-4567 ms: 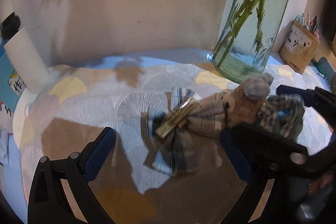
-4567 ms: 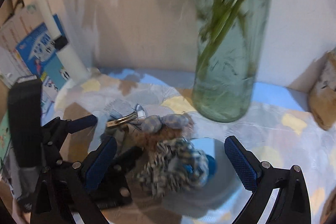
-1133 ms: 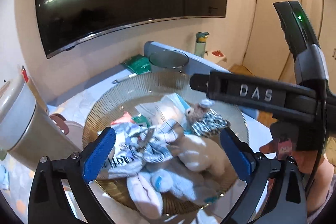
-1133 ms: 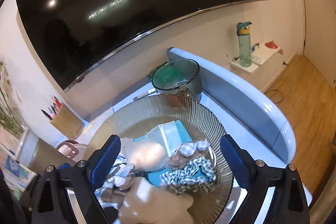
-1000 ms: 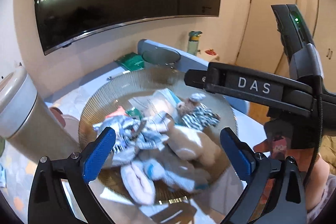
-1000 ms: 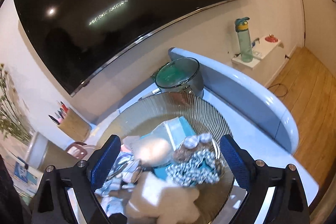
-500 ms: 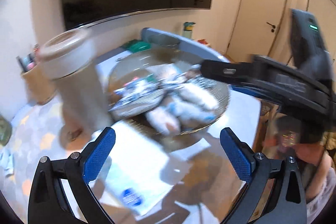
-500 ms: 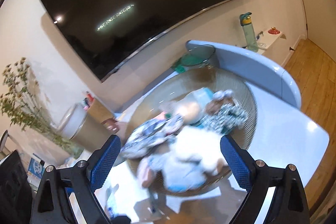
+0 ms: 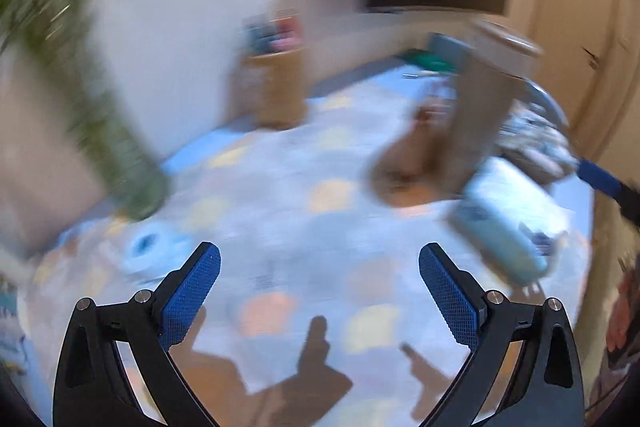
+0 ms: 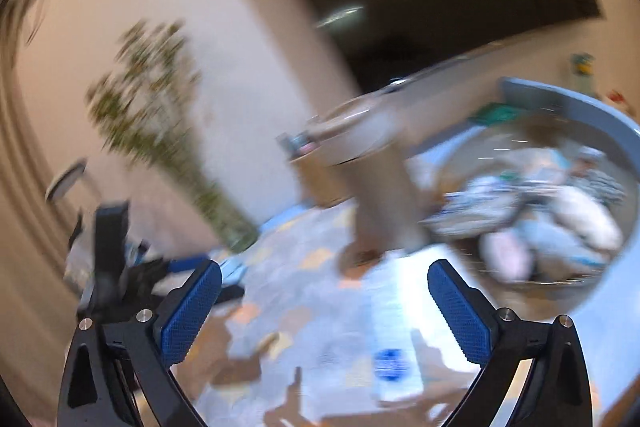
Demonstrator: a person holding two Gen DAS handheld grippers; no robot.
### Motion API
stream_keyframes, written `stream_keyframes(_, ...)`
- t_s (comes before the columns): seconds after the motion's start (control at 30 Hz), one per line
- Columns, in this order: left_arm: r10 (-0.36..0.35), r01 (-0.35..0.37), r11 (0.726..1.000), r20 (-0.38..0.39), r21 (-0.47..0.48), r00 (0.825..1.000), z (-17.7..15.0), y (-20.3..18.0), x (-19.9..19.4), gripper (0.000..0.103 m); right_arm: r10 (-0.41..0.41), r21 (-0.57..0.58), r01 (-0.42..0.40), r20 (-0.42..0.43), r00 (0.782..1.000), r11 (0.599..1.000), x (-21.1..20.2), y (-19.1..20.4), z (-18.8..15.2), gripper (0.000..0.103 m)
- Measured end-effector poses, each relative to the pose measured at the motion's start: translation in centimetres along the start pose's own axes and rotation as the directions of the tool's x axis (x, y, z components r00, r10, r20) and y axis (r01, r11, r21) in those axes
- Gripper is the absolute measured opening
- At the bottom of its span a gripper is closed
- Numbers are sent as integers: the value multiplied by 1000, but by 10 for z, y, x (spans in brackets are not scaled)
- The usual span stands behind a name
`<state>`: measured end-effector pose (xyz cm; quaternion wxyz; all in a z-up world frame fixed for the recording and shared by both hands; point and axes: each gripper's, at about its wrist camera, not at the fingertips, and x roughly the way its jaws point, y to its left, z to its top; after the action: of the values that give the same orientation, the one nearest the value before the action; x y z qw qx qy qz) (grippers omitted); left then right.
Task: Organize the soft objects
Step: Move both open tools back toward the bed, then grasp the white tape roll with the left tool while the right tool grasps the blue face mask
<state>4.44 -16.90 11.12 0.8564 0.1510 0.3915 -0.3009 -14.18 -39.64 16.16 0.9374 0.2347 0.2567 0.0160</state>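
While both views are smeared by motion blur, the following can be listed.

Item 1. Left gripper [image 9: 319, 281]: jaws spread wide, nothing between the blue pads, poised over the patterned tablecloth [image 9: 280, 195]. It also shows in the right wrist view at about 9 o'clock.

Item 2. Right gripper [image 10: 324, 303]: jaws likewise released and empty, over the same cloth.

Item 3. Soft objects [image 10: 548, 211]: a heap of plush and fabric pieces lying in the ribbed bowl [image 10: 592, 287] at 3 o'clock in the right wrist view; in the left wrist view the heap sits at about 2 o'clock, partly behind the tall beige cylinder [image 9: 484, 115].

Item 4. Small pale blue item [image 9: 144, 247] at 9 o'clock on the cloth, near the foot of the glass vase [image 9: 120, 163]. Too blurred to identify; possibly a remaining soft piece.

Item 5. Light blue packet [image 9: 508, 223] at 3 o'clock, lying flat, near the cylinder's base.

Item 6. Pen holder [image 9: 276, 87] at 12 o'clock, well apart from both grippers.

Handling note, as judgement: the step appears to be a search for whatever soft piece is left. Slow the sweep until the view sharpens, confirm the pale blue item before reaching, and approach low from the side away from the vase, since a knock there risks a spill. Close gently on the bulk of the piece, not its edge.
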Motion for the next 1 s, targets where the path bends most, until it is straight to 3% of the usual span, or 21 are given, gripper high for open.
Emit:
stream_keyframes(0.17,49,-49,995,-9,-88,999,-12,86,11,100,68,-128,-83,-116,991,988,74,66,-20,103)
stream_keyframes(0.23,43,-43,992,-4,-122,999,-17,117,20,100,129,-127,-156,-198,972,979,117,87,-30,103)
stream_keyframes(0.3,8,-6,988,11,-157,1000,-21,138,31,100,129,-141,-167,-249,960,976,152,100,-37,103)
stream_keyframes(0.53,-92,102,973,56,-205,994,-25,158,72,100,59,-321,-197,-394,917,926,269,155,-58,103)
stream_keyframes(0.8,-173,186,950,73,-250,982,-42,176,100,98,8,-349,-193,-469,883,917,334,165,-76,103)
stream_keyframes(0.87,-179,204,939,112,-277,977,-44,184,96,79,-56,-398,-153,-467,883,905,346,173,-80,103)
stream_keyframes(1.0,-183,211,933,121,-291,976,-45,186,96,75,-107,-462,-136,-462,880,876,366,190,-83,103)
